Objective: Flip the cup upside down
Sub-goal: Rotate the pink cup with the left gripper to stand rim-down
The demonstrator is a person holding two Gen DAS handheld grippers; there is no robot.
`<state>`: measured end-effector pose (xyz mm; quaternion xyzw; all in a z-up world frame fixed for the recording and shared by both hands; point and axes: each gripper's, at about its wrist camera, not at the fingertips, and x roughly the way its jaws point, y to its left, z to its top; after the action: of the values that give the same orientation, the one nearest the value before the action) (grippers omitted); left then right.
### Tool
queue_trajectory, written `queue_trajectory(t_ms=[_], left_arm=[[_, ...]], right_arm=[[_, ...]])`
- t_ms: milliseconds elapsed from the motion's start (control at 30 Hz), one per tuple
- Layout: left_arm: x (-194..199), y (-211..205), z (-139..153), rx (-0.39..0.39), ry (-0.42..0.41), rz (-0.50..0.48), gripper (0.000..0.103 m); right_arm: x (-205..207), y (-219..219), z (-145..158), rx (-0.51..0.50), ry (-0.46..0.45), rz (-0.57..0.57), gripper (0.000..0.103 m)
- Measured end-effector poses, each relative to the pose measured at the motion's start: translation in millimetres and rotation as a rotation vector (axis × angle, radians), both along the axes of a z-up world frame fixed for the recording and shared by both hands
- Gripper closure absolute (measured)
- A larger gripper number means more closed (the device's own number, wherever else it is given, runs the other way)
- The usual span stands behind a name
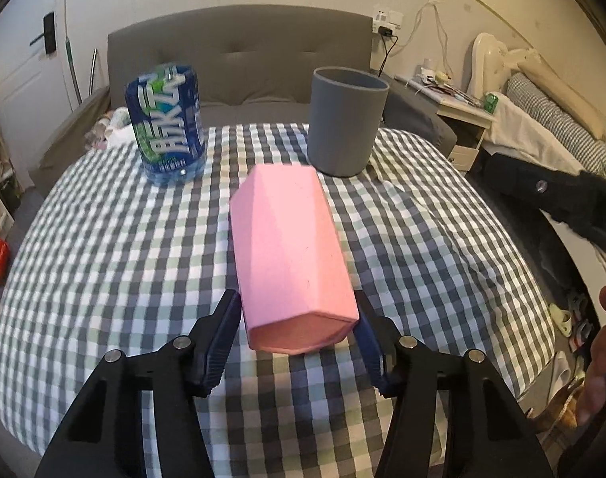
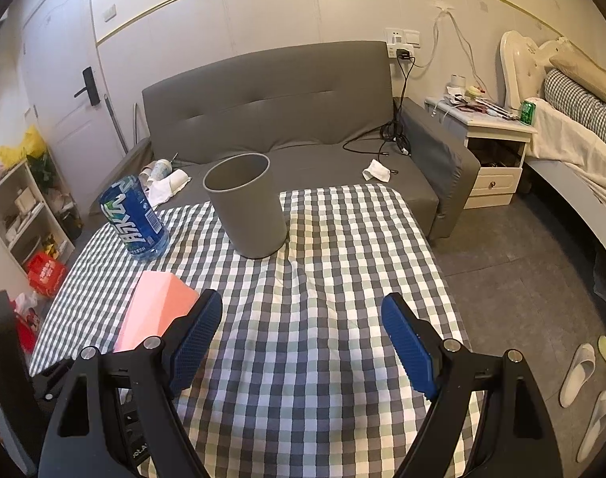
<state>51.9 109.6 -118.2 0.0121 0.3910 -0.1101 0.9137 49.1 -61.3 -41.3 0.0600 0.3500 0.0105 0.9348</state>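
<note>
Pink cup [image 1: 291,255] is lying tipped between the fingers of my left tool [image 1: 299,330], which is gripping it near its open mouth, base pointing away over the checked bench [image 1: 103,259]. My right tool [image 2: 303,330] is hovering wide open and holding nothing, facing the grey cup [image 2: 247,207] and blue bottle [image 2: 133,219].

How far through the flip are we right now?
Picked up: the left tool is shut on the pink cup, held over the checked table. In hand: it lies about sideways, mouth toward the camera. Left: finish turning and set it down. Right tool is open, idle.
</note>
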Motion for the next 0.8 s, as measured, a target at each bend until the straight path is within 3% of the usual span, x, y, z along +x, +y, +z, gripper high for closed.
queue_trajectory(t_ms=[367, 800], left_arm=[[-5.2, 1.3, 31.7, 0.042, -0.1, -0.005, 0.046], [8.3, 12.1, 34.3, 0.022, -0.102, 0.027, 0.047]], right_arm=[[-1.5, 1.4, 0.6, -0.001, 0.004, -0.003, 0.021], [0.6, 1.5, 0.2, -0.001, 0.009, 0.0, 0.021]])
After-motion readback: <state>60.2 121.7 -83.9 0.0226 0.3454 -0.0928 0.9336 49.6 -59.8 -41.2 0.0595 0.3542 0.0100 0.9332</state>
